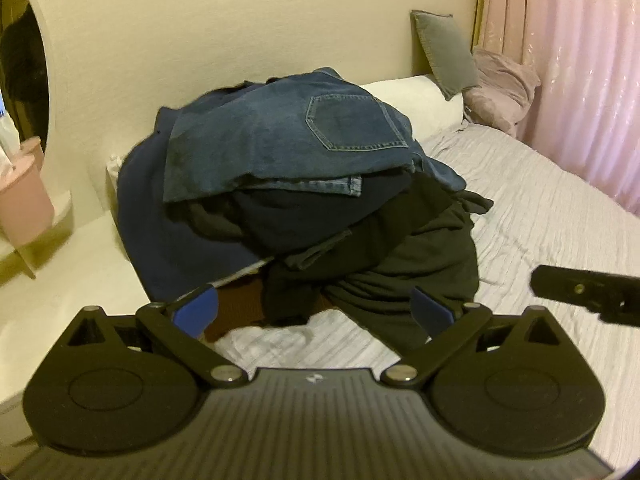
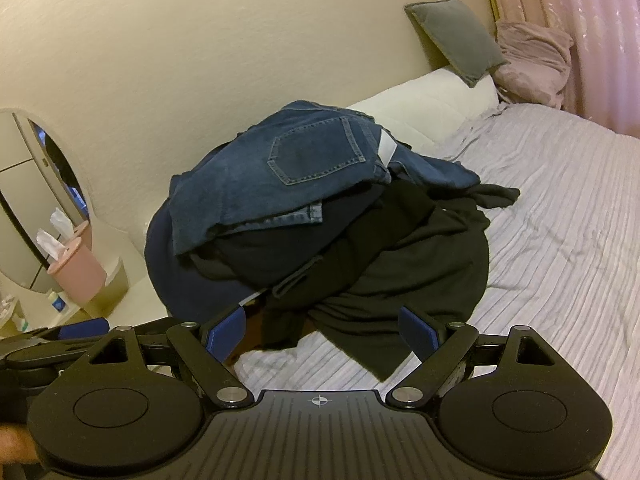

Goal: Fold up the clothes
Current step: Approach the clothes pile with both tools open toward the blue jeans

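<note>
Right now a big pile of clothes [image 1: 304, 200] sits on the bed [image 1: 540, 220], up against the cream wall [image 1: 200, 20]. On top of the pile lie blue jeans [image 1: 280, 140] with a back pocket showing. Under them are dark blue and black clothes, and a black top [image 2: 420, 264] spills down toward 6 o'clock onto the striped sheet.

The left tongs [image 1: 314, 314] are wide open and hold nothing. They hang just in front of the pile, near its low edge. The right tongs [image 2: 322, 330] are wide open too, with nothing between their blue pads [image 2: 228, 330]. They also sit close to the black top, and I cannot tell if they touch it.

At 1 o'clock a grey pillow [image 1: 444, 52] leans on the wall, next to a pink bundle [image 1: 504, 88] and a pink curtain [image 1: 580, 60]. At 9 o'clock stands a pink tissue box [image 2: 78, 272] by a round mirror [image 2: 44, 184].
</note>
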`<state>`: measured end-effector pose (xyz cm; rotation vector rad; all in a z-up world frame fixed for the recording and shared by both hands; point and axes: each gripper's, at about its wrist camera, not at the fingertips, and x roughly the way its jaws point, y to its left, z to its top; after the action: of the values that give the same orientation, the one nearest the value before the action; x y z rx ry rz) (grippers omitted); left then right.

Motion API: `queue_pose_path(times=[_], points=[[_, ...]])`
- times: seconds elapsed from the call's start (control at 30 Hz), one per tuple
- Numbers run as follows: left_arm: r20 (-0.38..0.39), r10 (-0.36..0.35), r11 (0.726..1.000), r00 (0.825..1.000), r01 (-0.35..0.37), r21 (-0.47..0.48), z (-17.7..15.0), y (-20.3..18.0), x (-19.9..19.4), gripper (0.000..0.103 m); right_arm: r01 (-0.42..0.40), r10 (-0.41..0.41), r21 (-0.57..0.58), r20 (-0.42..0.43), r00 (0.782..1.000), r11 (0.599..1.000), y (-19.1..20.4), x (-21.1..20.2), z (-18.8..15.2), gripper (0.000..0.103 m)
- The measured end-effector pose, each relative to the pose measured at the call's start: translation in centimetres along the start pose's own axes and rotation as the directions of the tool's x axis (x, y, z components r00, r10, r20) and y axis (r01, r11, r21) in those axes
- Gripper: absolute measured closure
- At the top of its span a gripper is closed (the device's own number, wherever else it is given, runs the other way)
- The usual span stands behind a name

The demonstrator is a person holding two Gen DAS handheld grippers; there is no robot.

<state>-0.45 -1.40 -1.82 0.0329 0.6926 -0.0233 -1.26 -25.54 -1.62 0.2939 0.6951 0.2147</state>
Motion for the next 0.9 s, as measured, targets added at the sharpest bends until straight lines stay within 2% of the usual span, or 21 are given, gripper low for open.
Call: queue_pose_path(times=[0.23, 0.53, 0.6, 0.7, 0.77, 0.9], points=[[0.020, 0.050, 0.999, 0.999, -0.050, -0.011, 0.8, 0.0, 1.0, 0.005, -0.007, 0.007, -0.026, 0.003, 1.000, 1.000, -3.0, -0.1, 1.1, 0.017], [0.019, 0.155, 0.987, 0.988, -0.154, -0.034, 1.8, -0.8, 0.9, 0.005, -0.122, 0.121, -0.104, -0.019, 0.992, 0.987, -9.4, 1.2, 4.2, 0.017], [0.026, 0.205, 0.978, 0.978, -0.206, 0.041, 2.1, -1.5, 0.9, 0.005, -0.156, 0.154, -0.117, -0.025, 0.988, 0.981, -10.7, 2.1, 5.0, 0.017], [0.084, 0.255, 0.944, 0.963, -0.267, 0.195, 2.6, -2.6, 1.5, 0.005, -0.182, 0.181, -0.113, -0.023, 0.983, 0.977, -12.1, 3.7, 6.2, 0.017], [0.101, 0.246, 0.931, 0.964, -0.264, 0.253, 3.2, -2.5, 2.7, 0.005, -0.187, 0.187, -0.093, -0.016, 0.982, 0.978, -12.6, 4.8, 7.1, 0.017], [0.100, 0.226, 0.918, 0.969, -0.246, 0.310, 4.8, -1.2, 6.7, 0.004, -0.182, 0.182, -0.052, 0.009, 0.983, 0.982, -12.9, 7.6, 9.4, 0.017]])
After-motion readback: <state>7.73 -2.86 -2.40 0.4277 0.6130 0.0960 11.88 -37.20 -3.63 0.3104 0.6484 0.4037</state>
